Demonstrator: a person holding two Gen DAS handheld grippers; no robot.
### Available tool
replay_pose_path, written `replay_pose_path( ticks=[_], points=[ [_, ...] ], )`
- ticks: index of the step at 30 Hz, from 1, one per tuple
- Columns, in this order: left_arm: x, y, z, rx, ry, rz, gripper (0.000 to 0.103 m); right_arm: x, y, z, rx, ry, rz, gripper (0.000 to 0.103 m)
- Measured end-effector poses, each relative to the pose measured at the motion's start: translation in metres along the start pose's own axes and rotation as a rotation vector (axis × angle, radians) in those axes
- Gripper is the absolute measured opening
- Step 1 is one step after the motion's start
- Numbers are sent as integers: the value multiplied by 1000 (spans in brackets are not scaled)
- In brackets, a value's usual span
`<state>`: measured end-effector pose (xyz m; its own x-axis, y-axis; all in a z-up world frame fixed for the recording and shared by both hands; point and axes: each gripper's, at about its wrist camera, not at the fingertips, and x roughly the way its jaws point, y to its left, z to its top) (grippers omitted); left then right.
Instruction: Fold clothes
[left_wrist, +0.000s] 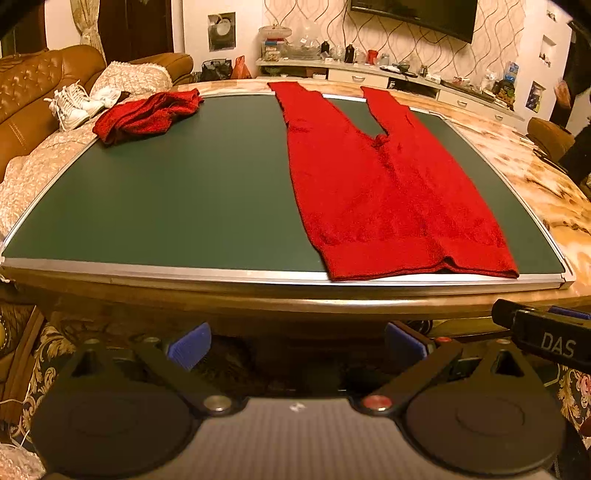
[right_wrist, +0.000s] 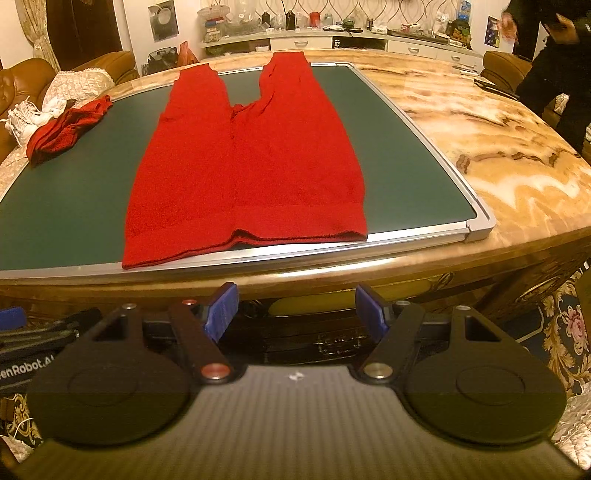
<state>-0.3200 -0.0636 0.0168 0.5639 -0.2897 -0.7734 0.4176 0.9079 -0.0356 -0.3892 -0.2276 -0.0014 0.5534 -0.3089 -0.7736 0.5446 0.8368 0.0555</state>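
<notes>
A marble-patterned table (right_wrist: 491, 122) is seen, its far and side edges cut off by both views. On it a green board (left_wrist: 177, 199) with a metal frame is laid. One pair of red trousers (right_wrist: 243, 158) is spread flat on the board, the waistband at the near edge overlapping the frame, the two legs pointing away; the leg ends pass beyond the far frame, and their hems are hard to make out. One crumpled red garment (left_wrist: 147, 116) is set at the board's far left corner; its kind cannot be told. Two white shoes (left_wrist: 72, 105) are seen on the sofa (left_wrist: 33, 92). The left gripper (left_wrist: 295, 345) and right gripper (right_wrist: 295, 310) are held below the table edge, both released, fingers spread, nothing grasped.
</notes>
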Motion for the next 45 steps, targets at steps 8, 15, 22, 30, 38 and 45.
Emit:
replay_pose_path(
  ticks=[8,15,22,30,38,45],
  points=[
    [-2,-1,0,3,-14,-19,103,0,-2,-3,5,1,1,78],
    [-3,-1,0,8,-18,-26,103,1,0,-7,-10,3,-2,78],
    [-1,-3,0,17,-16,-23,103,2,2,-12,-31,-3,-13,78],
    [0,-5,-1,24,-9,-14,103,2,3,-14,-35,-6,-14,78],
    [1,-4,-1,26,-9,-18,103,4,3,-15,-38,-6,-14,78],
    [2,-6,-1,32,-8,-13,103,6,2,-15,-31,3,-13,78]
  ],
)
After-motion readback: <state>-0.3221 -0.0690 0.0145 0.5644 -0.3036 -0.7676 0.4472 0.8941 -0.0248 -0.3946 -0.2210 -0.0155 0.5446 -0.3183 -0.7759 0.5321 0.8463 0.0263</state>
